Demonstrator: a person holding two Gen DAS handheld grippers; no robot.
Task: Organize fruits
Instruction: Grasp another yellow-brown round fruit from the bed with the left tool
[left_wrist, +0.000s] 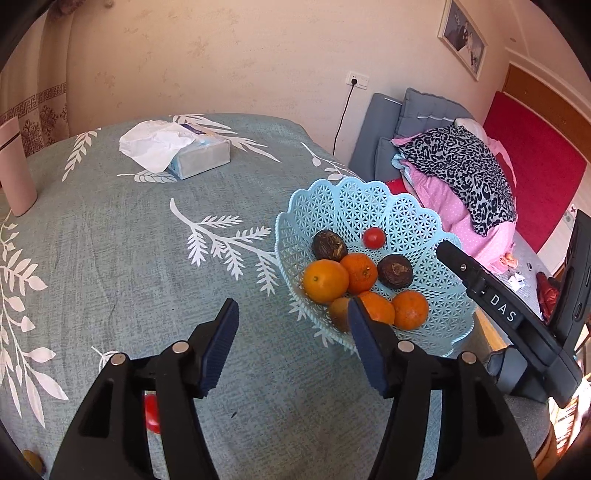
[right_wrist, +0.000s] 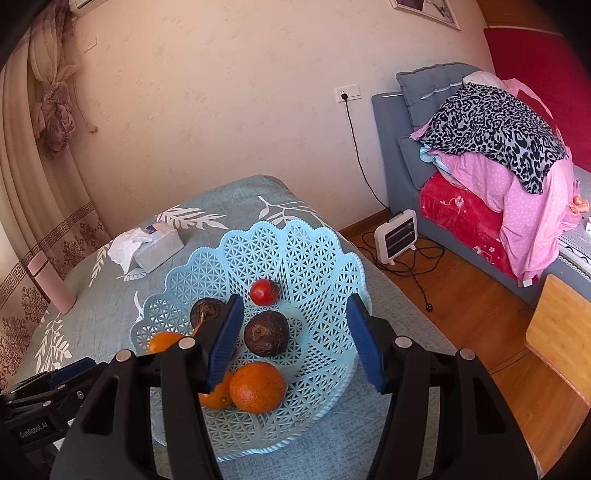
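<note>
A light blue lattice basket sits at the table's right edge and shows in the right wrist view too. It holds several oranges, two dark brown fruits and a small red tomato. My left gripper is open and empty over the tablecloth, just left of the basket. My right gripper is open and empty above the basket's inside. Another red fruit lies on the table, partly hidden behind my left finger.
A tissue box with loose tissue lies at the table's far side. A pink cup stands at the far left. The table edge drops off right of the basket to a wooden floor with a small heater and cables. A sofa with bedding stands beyond.
</note>
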